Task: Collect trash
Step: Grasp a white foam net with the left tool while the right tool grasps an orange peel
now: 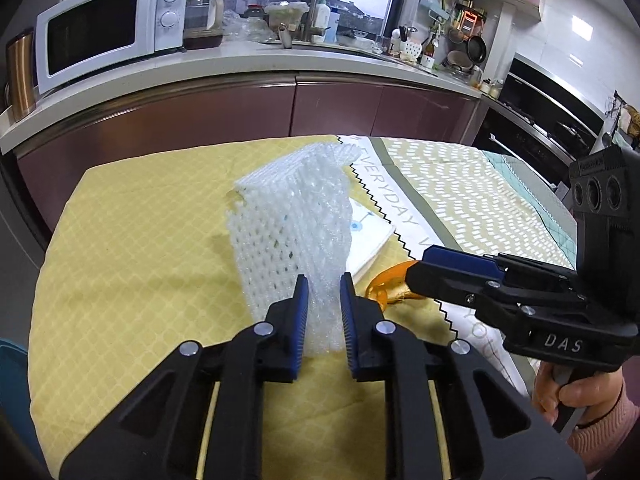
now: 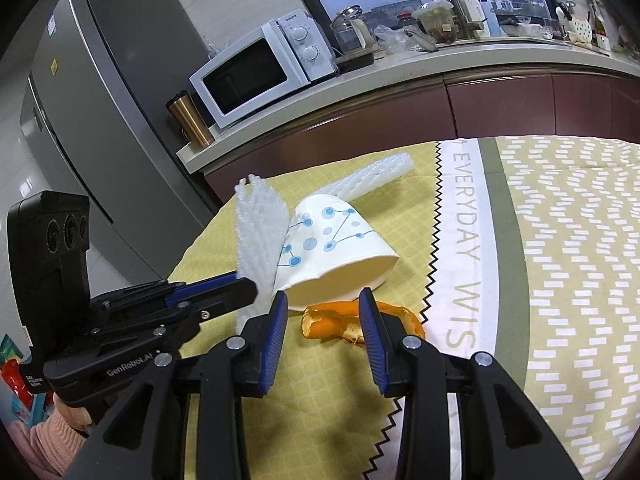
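Note:
My left gripper (image 1: 324, 288) is shut on a white piece of bubble wrap and foam netting (image 1: 288, 220), which stands up from the yellow tablecloth (image 1: 120, 260). The right wrist view shows that gripper (image 2: 244, 282) from the side, with the netting (image 2: 260, 232) rising out of it. A paper cup with blue dots (image 2: 340, 248) lies on its side just behind. My right gripper (image 2: 324, 308) is open, low over an orange peel (image 2: 324, 322); the peel runs behind the right finger. In the left wrist view the right gripper (image 1: 420, 266) hovers at the peel (image 1: 386, 280), beside the cup (image 1: 368, 236).
A second roll of foam netting (image 2: 372, 176) lies at the table's far edge. Behind is a counter with a microwave (image 1: 100, 28) and a copper tumbler (image 2: 190, 124), with a grey fridge (image 2: 100, 100) at left. A hand in a pink sleeve (image 1: 576, 396) holds the right gripper.

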{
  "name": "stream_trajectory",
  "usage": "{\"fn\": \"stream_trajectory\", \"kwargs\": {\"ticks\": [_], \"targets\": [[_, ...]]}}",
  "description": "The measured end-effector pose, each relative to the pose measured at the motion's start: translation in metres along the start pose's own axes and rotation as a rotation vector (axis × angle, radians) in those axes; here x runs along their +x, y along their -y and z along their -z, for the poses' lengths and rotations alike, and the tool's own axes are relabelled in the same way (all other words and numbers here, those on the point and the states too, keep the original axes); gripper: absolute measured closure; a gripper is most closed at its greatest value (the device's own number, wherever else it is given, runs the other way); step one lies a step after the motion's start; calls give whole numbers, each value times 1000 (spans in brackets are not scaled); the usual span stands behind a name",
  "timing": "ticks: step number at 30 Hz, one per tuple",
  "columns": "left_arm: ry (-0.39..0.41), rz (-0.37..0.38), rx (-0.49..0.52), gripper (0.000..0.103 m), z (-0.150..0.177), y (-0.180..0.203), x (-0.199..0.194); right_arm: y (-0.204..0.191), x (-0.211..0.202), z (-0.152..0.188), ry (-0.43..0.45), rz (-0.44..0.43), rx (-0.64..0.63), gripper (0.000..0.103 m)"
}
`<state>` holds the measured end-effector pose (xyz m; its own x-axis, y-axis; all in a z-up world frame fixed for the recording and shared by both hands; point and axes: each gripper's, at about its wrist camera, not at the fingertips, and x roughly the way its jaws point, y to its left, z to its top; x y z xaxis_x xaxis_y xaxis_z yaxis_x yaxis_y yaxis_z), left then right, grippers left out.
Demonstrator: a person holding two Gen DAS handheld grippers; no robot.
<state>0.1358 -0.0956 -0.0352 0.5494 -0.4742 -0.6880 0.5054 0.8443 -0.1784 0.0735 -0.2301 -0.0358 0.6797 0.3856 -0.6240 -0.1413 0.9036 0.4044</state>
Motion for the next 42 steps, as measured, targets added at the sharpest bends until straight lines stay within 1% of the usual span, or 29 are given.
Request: {"fn": "stream_trajectory", "kwargs": {"ticks": [5,7,10,21,23,25,26,28,33,42], "targets": [[30,2,-21,90,1,-9,-16,12,-8,-1,20,58,9,68],[41,0,-27,90,2,-12,-23,20,-9,-1,17,79,24,62],[58,-2,-37,90,5,-16,-35,29,-7,1,-1,97,41,60],[93,-16,-71,90,19,-32,-71,33,16,9,-78,72,65,60],[92,-19,-84,90,22,-37,-74,34,14,9,-70,64,69,62],[91,-21,-94,90,26,-40,-76,33,14,9,-70,52,71,75],[91,-21,-96,90,28,-42,-77,34,13,10,-70,50,74,78],[90,-22,-100,90,30,-44,-79,34,13,11,-74,43,78,87],[87,-32,-112,90,38,-49,-84,32,6,13,-51,34,85,89],[90,-48,-119,90,48,-56,-95,15,-14,11,-2,-27,72,90]]}}
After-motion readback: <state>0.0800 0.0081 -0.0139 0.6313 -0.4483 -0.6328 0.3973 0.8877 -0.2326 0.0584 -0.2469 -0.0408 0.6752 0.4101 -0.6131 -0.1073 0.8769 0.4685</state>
